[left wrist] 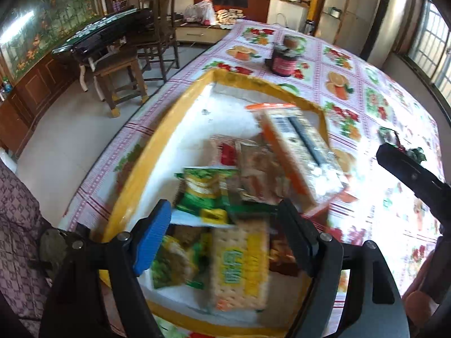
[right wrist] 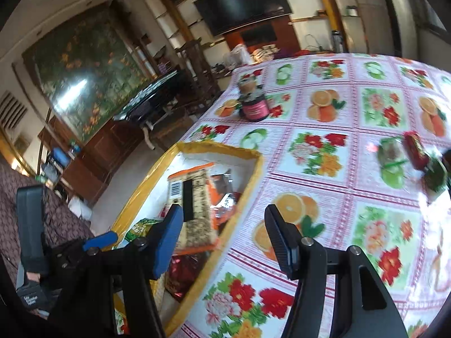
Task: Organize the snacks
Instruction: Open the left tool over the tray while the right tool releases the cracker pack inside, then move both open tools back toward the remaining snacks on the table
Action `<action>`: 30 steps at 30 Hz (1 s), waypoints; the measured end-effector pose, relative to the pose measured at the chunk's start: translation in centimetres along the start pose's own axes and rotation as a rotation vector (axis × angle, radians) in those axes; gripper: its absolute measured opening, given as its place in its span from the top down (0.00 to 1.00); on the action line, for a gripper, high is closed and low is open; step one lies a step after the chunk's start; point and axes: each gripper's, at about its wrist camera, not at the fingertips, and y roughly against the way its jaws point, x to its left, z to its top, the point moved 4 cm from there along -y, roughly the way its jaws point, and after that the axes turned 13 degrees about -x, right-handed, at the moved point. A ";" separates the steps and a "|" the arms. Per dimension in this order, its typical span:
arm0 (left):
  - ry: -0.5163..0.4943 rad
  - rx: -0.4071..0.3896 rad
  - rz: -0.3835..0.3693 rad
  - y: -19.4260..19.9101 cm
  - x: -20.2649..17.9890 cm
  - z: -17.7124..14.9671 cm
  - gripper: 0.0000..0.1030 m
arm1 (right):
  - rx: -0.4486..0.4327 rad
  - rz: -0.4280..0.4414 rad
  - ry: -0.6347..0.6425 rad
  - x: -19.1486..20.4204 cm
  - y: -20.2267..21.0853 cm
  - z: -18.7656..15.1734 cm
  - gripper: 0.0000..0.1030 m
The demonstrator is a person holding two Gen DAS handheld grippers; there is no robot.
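Gathering the loose snacks into the yellow-rimmed box (left wrist: pixel 157 129) looks well along: the box, filling the centre of the left wrist view, already holds a yellow cracker pack (left wrist: pixel 239 264), green packets (left wrist: pixel 203 188), and an orange-edged pack with a barcode (left wrist: pixel 298 152) lying on top. The frames are blurred, so finer labels cannot be read.

Judging from the right wrist view, a few wrapped sweets (right wrist: pixel 414 155) are left on the flowered desk (right wrist: pixel 324 146) at the right edge of the frame, well apart from the box. The next move probably calls for the right claw (right wrist: pixel 222 236) to travel across to them, lower its jaws around one small wrapper, and close gently.

The left claw (left wrist: pixel 222 233) hangs over the near end of the box, jaws wide apart and holding nothing; whether its tips touch the packets beneath cannot be told. The right claw is likewise spread open and empty, poised above the box's right rim and the desk. Two dark jars (right wrist: pixel 253 104) stand farther up the desk.
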 end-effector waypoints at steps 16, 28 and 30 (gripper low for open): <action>-0.040 -0.001 -0.176 3.9 -9.2 -2.9 0.23 | -0.255 -0.100 -0.147 -6.1 10.4 0.9 0.36; 0.035 -0.065 -0.158 6.9 -15.2 -6.5 0.23 | -0.599 -0.210 -0.326 -10.4 18.7 1.8 0.24; 0.087 -0.026 -0.214 6.9 -16.1 -7.3 0.23 | -0.640 -0.253 -0.341 -10.9 20.0 1.8 0.22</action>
